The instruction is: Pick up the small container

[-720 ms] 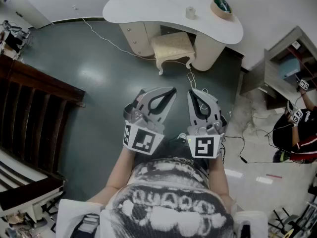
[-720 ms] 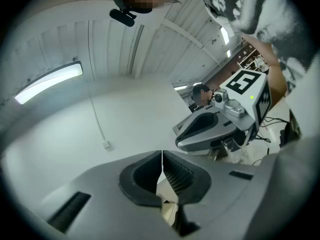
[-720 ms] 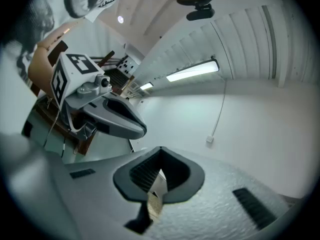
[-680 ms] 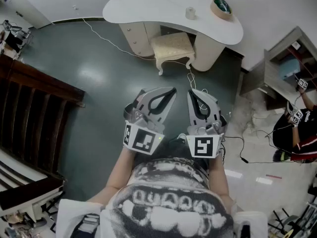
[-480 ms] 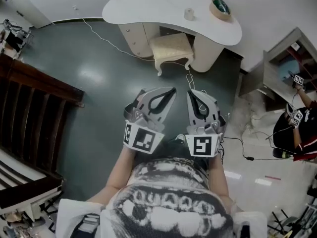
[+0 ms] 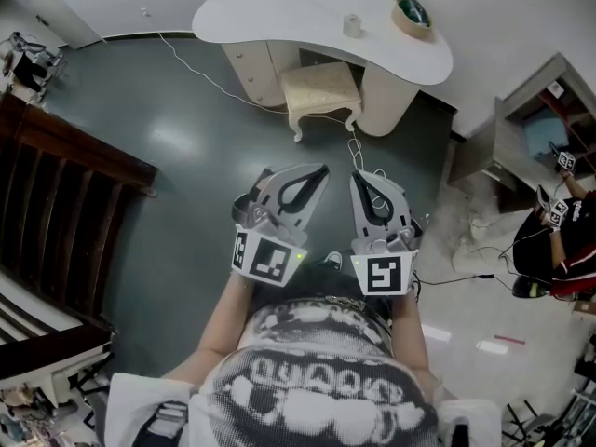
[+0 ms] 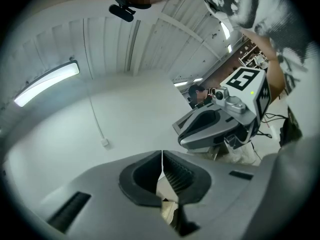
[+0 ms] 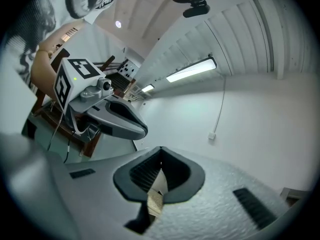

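The small container, a pale little cup, stands on the white curved desk at the far end of the room. It does not show in either gripper view. Both grippers are held close to the person's chest, well short of the desk. My left gripper has its jaws together with nothing between them. My right gripper is also shut and holds nothing. Each gripper appears in the other's view, the right gripper and the left gripper, side by side against a white wall.
A round green-centred thing lies on the desk right of the container. A cream stool is tucked under the desk. A white cable runs over the dark floor. Dark wooden furniture stands left; a cabinet and a person stand right.
Both grippers keep the same pose, shut. The head view has shifted a little, so the desk and container sit slightly further left. The person at the right has moved.
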The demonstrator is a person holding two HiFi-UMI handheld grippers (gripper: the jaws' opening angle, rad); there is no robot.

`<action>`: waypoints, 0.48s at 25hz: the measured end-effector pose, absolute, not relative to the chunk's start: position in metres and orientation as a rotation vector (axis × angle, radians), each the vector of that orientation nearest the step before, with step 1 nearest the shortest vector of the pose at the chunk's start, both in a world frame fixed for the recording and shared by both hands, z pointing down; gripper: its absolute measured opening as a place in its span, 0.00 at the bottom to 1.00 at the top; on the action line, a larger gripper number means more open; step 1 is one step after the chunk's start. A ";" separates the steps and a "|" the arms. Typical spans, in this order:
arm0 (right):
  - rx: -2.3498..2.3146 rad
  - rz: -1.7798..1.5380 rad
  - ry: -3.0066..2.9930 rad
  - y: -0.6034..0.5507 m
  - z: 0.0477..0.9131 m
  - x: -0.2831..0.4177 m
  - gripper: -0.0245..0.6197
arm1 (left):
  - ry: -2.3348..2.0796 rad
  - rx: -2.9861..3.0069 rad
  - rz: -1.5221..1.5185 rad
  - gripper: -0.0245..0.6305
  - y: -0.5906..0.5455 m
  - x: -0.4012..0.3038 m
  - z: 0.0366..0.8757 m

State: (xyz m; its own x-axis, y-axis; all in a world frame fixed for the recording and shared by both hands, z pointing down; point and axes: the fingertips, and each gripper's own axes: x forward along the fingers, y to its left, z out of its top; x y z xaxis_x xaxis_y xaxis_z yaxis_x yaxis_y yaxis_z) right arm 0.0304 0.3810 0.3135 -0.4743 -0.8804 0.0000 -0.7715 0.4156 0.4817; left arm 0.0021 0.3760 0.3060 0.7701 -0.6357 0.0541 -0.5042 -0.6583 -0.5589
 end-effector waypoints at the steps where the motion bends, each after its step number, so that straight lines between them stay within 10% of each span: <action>1: 1.434 -0.628 -2.423 0.383 0.314 0.032 0.04 | 0.858 -2.433 -0.338 0.05 0.378 0.003 0.307; 12: 1.368 -0.610 -2.473 0.392 0.326 0.057 0.04 | 0.906 -2.409 -0.386 0.05 0.392 0.026 0.320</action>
State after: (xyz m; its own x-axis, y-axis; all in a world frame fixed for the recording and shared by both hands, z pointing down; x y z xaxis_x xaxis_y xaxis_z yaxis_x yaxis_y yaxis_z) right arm 0.0574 0.3925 0.3259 -0.5277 -0.8493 0.0154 -0.7447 0.4713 0.4726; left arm 0.0260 0.3919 0.3198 0.7340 -0.6748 0.0767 -0.5224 -0.6331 -0.5713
